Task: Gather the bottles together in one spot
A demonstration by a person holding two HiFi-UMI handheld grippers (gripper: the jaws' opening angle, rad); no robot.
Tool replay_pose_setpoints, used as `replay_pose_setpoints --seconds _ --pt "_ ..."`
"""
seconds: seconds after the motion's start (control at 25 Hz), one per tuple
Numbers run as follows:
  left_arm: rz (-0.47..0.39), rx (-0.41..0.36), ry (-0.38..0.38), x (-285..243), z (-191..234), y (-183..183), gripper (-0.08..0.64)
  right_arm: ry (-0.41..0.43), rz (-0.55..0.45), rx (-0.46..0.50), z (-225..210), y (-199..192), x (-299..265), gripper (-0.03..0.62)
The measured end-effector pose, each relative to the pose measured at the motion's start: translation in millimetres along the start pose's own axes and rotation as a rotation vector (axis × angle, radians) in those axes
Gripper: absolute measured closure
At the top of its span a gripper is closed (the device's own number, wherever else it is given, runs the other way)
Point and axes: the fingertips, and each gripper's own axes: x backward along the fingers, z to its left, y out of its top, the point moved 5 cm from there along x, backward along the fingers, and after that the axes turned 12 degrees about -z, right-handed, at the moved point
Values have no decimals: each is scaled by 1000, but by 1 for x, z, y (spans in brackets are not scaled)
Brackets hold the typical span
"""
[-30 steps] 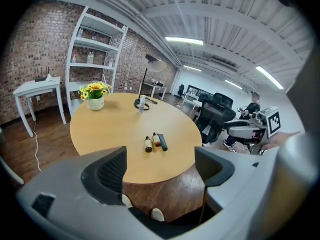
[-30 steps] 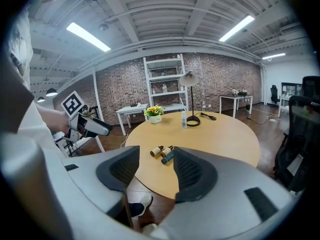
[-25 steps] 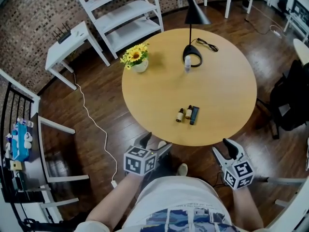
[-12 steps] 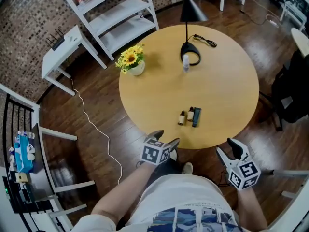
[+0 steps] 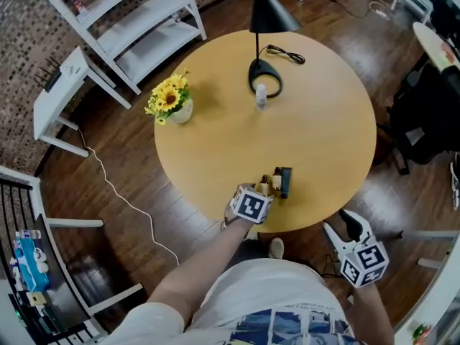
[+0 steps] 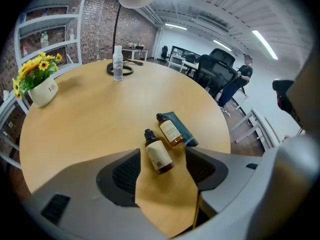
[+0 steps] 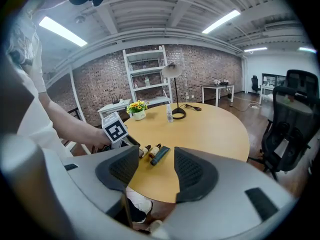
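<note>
Two small amber bottles lie side by side near the table's front edge, one with a white label [image 6: 159,156] and one beside it [image 6: 170,130]; a dark teal tube [image 6: 184,132] lies against the second. My left gripper [image 5: 260,192] is down over them. Its jaws have just been closing and stand either side of the white-labelled bottle's base, pads not pressing on it. A clear bottle [image 5: 261,95] stands far off by the lamp base. My right gripper [image 5: 341,226] hangs open and empty off the table's front right edge, looking at the bottles [image 7: 146,150].
A black lamp [image 5: 263,70] with its cable stands at the table's far side. A pot of yellow flowers [image 5: 172,100] is at the far left. White shelving [image 5: 136,27] and a black office chair [image 5: 424,113] surround the round table [image 5: 323,135].
My left gripper has moved forward and down from below the table's edge onto the small bottles, and its jaws have narrowed. The right gripper has shifted only slightly.
</note>
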Motion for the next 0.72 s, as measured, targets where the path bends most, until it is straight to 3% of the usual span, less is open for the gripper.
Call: replay_pose_setpoints --seconds 0.2,0.32,0.52,0.72 --pt "-43 -57 -125 11 -15 15 276 -15 109 -42 -3 -24 -45 347" --pt "-68 -48 -186 24 -20 14 268 1 203 -69 -2 -54 -99 347" --pt "-81 -23 -207 45 -4 11 268 14 349 -97 7 -103 -189 347" --pt "-99 -9 -200 62 21 2 267 -1 442 -56 4 -126 -219 365"
